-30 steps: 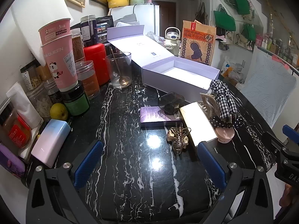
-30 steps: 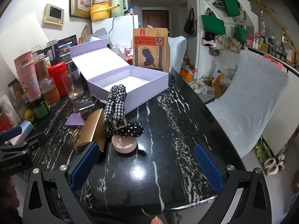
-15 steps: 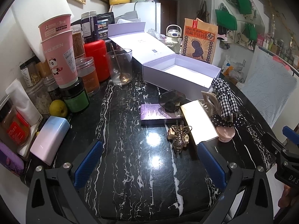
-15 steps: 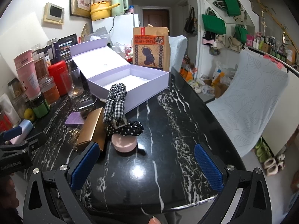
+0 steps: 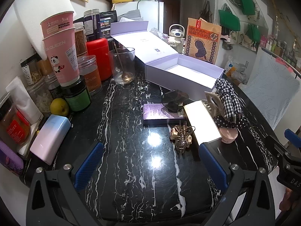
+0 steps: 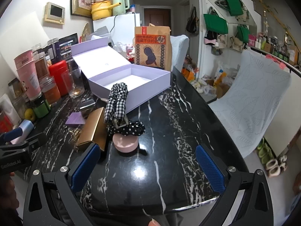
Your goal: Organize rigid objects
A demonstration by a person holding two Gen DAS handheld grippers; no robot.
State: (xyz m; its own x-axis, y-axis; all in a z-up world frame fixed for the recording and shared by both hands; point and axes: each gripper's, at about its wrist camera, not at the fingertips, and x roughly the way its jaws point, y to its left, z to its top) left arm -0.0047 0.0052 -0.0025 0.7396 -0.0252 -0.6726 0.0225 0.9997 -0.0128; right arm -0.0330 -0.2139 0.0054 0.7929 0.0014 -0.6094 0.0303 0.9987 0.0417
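Both grippers hover wide apart and empty above the black marble table [image 5: 131, 169], with the clutter to be sorted lying ahead of them.

The left gripper [image 5: 150, 163] has its blue-padded fingers spread, nothing between them; the right gripper [image 6: 146, 163] is likewise spread and empty. An open lavender gift box [image 5: 184, 75], lid folded back, stands at the far side of the table. Just before it lie a purple card box [image 5: 160, 114] with a dark smoky hair claw [image 5: 174, 99] resting on its far edge, a gold rectangular box [image 5: 202, 122], a gold metal hair clip [image 5: 181, 136], and a round pink case [image 6: 126, 144] topped by a polka-dot scrunchie [image 6: 131, 129] and a black-and-white gingham scrunchie [image 6: 117, 101]. A beige claw clip [image 5: 213, 101] touches the gingham one.
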